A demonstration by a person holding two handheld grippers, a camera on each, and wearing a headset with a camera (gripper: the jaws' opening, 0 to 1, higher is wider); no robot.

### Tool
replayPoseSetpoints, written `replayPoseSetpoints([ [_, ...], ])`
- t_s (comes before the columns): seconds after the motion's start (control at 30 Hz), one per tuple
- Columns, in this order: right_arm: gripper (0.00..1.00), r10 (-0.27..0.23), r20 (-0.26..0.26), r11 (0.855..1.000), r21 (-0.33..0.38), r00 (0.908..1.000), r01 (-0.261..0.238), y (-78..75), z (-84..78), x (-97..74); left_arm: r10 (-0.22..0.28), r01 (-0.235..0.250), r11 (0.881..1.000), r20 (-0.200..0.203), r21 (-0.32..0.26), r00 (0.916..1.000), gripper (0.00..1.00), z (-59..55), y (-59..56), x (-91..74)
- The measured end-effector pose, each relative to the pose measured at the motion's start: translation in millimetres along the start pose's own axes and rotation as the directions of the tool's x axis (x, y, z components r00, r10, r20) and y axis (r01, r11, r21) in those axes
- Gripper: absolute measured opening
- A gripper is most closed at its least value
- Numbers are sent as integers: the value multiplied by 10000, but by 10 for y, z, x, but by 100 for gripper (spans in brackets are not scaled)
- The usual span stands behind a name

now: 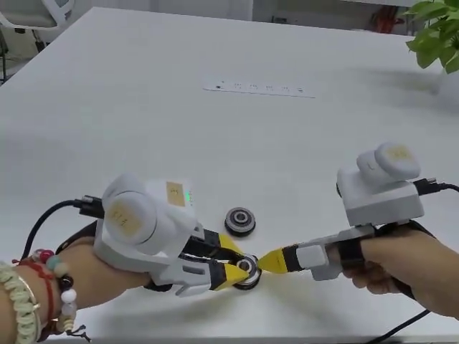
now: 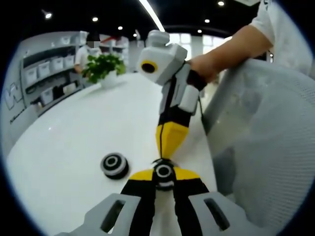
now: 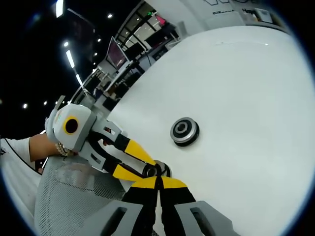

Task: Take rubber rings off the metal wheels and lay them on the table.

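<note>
I clamp wheel one [image 1: 248, 270] in left gripper [image 1: 242, 268]; right gripper [image 1: 262, 264], closed, at its ring [image 1: 249, 284]. Second wheel [image 1: 239, 221] nearby. Rings off: none.

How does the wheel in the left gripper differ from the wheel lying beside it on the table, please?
The gripped wheel is clamped between the left gripper's fingers; the loose wheel lies free on the table. The right gripper's tip meets the gripped wheel; nothing touches the loose wheel. Both have dark rims and metal centres.
</note>
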State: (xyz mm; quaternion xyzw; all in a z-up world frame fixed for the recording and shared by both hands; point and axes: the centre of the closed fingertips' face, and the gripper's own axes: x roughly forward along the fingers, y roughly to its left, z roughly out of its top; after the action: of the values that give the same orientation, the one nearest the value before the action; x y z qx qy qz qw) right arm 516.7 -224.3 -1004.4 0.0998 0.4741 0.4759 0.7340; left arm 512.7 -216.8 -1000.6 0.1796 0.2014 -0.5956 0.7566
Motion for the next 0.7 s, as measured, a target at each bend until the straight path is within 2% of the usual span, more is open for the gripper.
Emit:
replayPoseSetpoints([
  [0.23, 0, 41, 29, 9999, -110, 10000, -41, 31, 16, 5, -43, 45, 10000, 257, -65, 9997, 13, -3, 4, -11],
  [0.7, 0, 148, 90, 9997, -208, 9999, -146, 63, 35, 24, 6, -6, 10000, 264, -3, 9997, 13, -2, 9, -1],
])
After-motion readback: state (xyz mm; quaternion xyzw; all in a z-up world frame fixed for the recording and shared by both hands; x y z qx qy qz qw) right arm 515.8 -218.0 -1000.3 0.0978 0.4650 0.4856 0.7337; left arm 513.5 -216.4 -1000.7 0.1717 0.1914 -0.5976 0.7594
